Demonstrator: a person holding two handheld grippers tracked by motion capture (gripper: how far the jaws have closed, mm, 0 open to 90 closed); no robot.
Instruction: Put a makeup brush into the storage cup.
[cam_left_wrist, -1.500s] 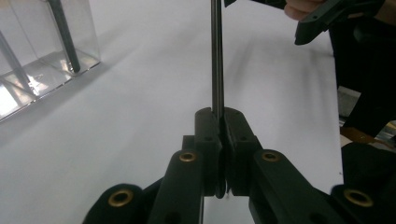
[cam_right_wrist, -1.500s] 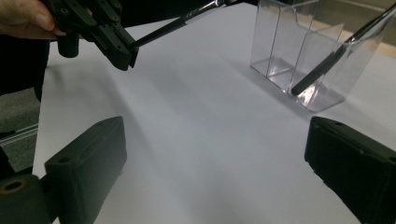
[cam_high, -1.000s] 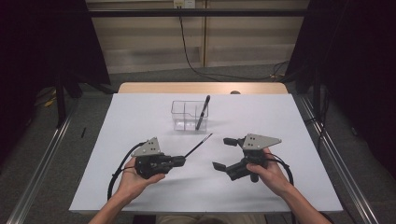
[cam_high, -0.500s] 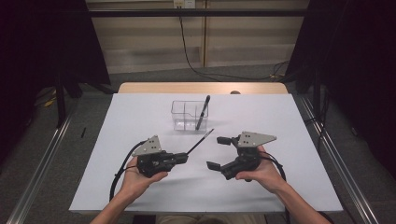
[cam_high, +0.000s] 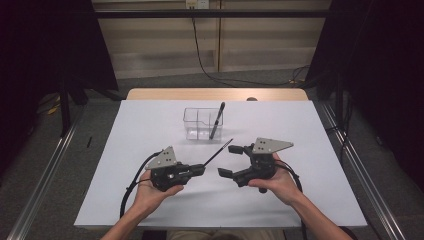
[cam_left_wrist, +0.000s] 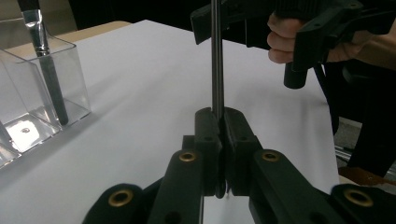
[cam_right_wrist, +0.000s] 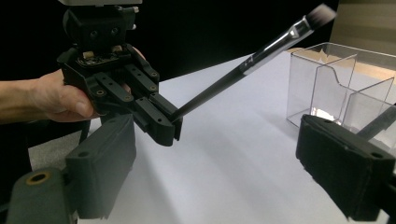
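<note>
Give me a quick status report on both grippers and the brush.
Left hand-held gripper shut on brush, held off the table. Right hand-held gripper open, empty. Second brush standing in clear organizer. Nothing in between.

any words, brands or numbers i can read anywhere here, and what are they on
None can be read.
Left gripper: a faint pale mark on its black body in the high view, too small to read.
Right gripper: grey plate and black body, no print to make out.
Brush held in the left gripper: plain dark handle, no legible brand.
Clear organizer and the brush standing in it: no label visible.
White table cover: blank.
</note>
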